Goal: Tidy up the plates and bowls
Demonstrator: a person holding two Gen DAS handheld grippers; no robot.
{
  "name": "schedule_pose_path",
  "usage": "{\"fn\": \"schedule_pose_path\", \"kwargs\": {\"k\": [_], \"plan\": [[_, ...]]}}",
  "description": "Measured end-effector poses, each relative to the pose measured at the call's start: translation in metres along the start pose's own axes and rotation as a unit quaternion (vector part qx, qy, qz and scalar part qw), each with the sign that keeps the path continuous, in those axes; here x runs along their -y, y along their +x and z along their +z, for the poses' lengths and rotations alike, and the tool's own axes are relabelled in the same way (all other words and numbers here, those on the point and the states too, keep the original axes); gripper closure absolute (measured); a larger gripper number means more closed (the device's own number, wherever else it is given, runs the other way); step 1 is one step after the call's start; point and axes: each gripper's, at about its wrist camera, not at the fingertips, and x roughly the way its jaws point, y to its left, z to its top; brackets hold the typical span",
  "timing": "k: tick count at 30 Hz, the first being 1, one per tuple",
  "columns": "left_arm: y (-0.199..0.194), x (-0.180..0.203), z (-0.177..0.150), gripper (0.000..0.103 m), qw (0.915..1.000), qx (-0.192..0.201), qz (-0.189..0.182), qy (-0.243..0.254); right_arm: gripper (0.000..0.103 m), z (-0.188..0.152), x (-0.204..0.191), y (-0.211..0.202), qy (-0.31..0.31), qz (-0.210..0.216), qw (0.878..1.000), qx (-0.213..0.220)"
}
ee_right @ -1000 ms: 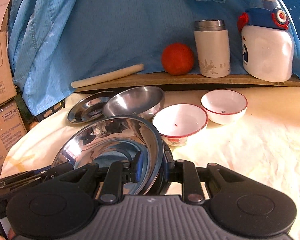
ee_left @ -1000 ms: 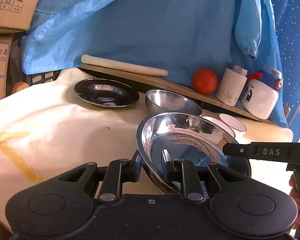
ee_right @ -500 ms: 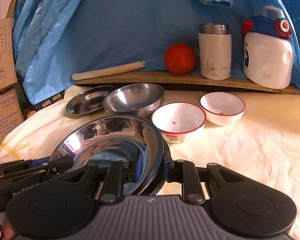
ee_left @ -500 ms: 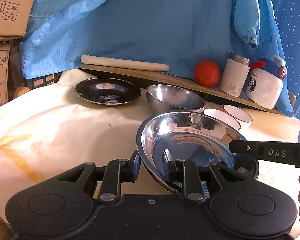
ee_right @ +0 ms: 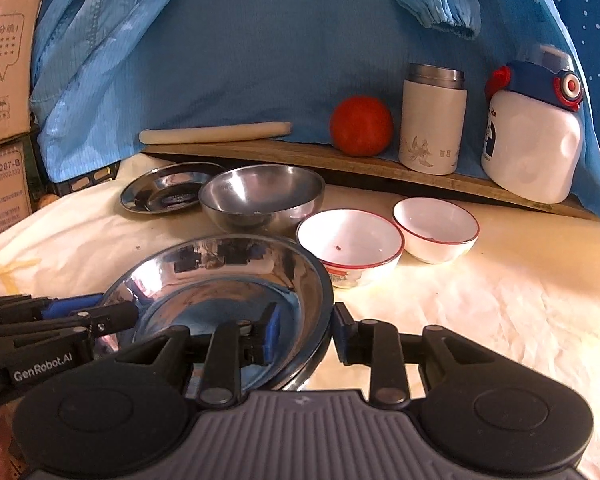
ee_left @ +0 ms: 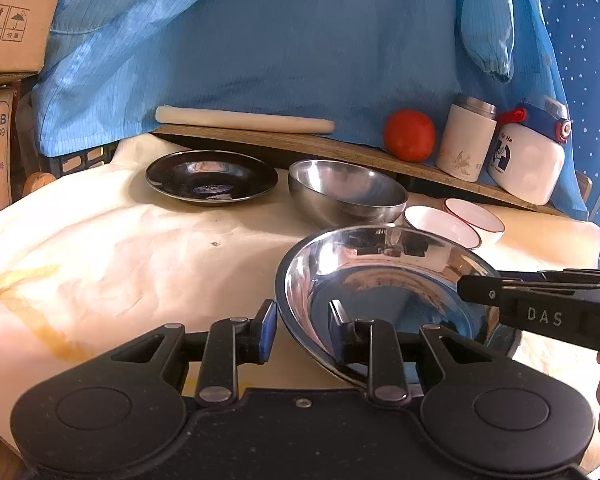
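Two-handed carry of a steel plate [ee_left: 380,280] above the near bench [ee_left: 120,260]. Judged best practice: keep the rim level, move both grippers together, and lower it onto the far-left plate [ee_left: 212,178], clear of the steel bowl [ee_left: 346,192]. Left gripper [ee_left: 302,326]: narrowly parted, jaws either side of the near-left rim, apparently pinching it. Right gripper [ee_right: 304,330]: likewise straddles the right rim, gap slightly wider; firm contact cannot be confirmed. Two white bowls [ee_right: 350,244] stand right.
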Motion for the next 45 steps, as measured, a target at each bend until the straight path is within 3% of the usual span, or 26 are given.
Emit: {"fn": "schedule_pose_path", "kwargs": {"k": [5, 10, 15, 20, 22, 25, 45], "plan": [[-0.001, -0.001, 0.0, 0.071, 1.0, 0.001, -0.002, -0.004, 0.062, -0.004, -0.004, 0.0, -0.009, -0.003, 1.0, 0.006], [-0.005, -0.005, 0.001, 0.04, 0.9998, 0.01, 0.003, -0.015, 0.054, -0.011, -0.007, 0.001, -0.014, -0.001, 1.0, 0.009], [-0.01, -0.011, 0.003, 0.026, 0.9992, 0.022, 0.006, -0.031, 0.036, -0.011, -0.006, -0.002, -0.011, 0.005, 1.0, 0.021], [-0.012, -0.019, 0.006, 0.013, 0.9984, 0.03, 0.022, -0.042, 0.01, -0.009, -0.007, -0.009, -0.003, 0.014, 0.999, 0.04], [-0.012, -0.023, 0.007, 0.006, 0.9978, 0.034, 0.032, -0.047, 0.005, -0.009, -0.007, -0.011, 0.001, 0.019, 0.999, 0.049], [-0.013, -0.028, 0.008, 0.004, 0.9969, 0.035, 0.044, -0.056, 0.0, -0.008, -0.008, -0.013, 0.005, 0.022, 0.998, 0.057], [-0.01, -0.077, 0.029, 0.001, 0.9892, 0.04, 0.111, -0.087, 0.0, 0.013, -0.025, -0.006, -0.009, 0.038, 0.996, 0.074]]}}
